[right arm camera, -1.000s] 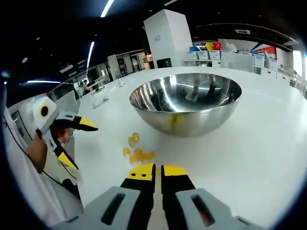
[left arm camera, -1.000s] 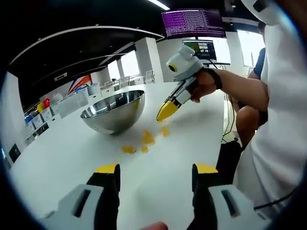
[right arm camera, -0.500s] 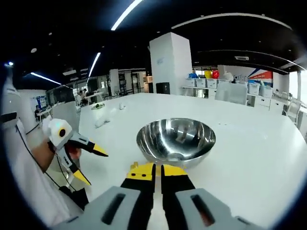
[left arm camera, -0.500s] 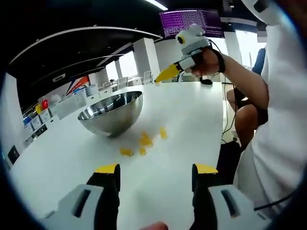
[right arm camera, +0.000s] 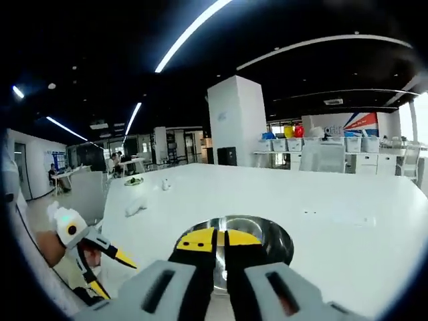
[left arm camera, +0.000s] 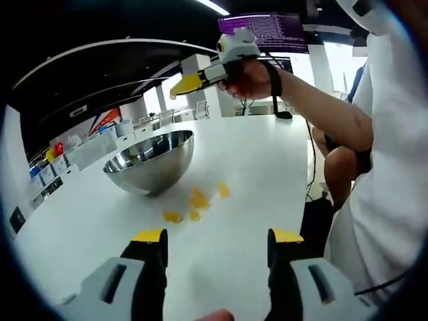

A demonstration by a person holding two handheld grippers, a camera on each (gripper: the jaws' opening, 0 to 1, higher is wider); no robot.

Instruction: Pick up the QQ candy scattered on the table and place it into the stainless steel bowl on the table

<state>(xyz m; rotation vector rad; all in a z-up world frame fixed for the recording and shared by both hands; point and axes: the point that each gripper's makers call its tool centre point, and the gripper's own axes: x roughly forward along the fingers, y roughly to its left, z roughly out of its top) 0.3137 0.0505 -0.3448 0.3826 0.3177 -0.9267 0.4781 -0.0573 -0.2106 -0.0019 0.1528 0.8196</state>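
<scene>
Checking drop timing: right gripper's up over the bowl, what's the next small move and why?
Probably open the right gripper: its jaws are shut and, in its own view, sit right above the stainless steel bowl. Whether a candy is pinched can't be seen. Several candies remain on the table.

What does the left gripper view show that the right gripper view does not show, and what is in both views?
Left gripper view alone: yellow candy pieces scattered on the table beside the bowl, and a monitor with purple text. Right gripper view alone: a white pillar and storage boxes along the far wall. Both share the stainless steel bowl, the white table, the right gripper with jaws together above the bowl, and the left gripper with jaws apart.
</scene>
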